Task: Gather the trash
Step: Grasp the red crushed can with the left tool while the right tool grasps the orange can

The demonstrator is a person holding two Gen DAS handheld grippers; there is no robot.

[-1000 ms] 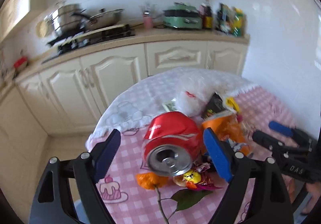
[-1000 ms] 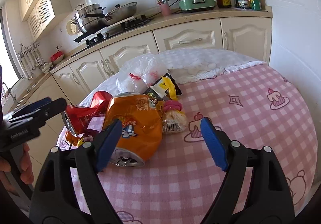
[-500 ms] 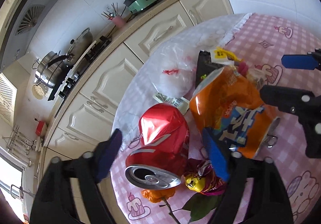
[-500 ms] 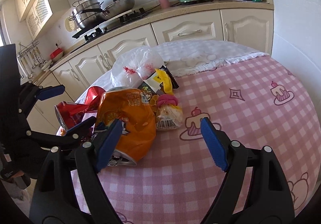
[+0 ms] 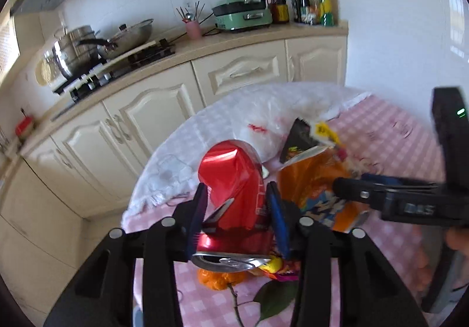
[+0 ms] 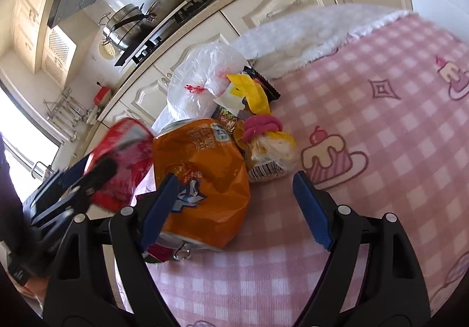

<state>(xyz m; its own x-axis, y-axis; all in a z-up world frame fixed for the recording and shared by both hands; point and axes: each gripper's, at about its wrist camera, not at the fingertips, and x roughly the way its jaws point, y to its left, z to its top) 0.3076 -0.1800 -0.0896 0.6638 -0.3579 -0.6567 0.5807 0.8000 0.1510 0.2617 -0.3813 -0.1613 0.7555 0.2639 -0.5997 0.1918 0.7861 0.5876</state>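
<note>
You have two crushed cans in the pile: your left gripper (image 5: 237, 204) is clamped on the red can (image 5: 234, 186), both blue pads pressed to its sides, near the table's left edge, while your right gripper (image 6: 234, 198) stands wide, its left pad against the orange can (image 6: 202, 177). One white plastic bag (image 6: 202, 83) and a few wrappers (image 6: 249, 92) lie behind them. Bare pink checked tablecloth (image 6: 381, 136) stretches to the right of the pile. The red can blurs in the right wrist view, and the scraps beneath it are hard to make out.
</note>
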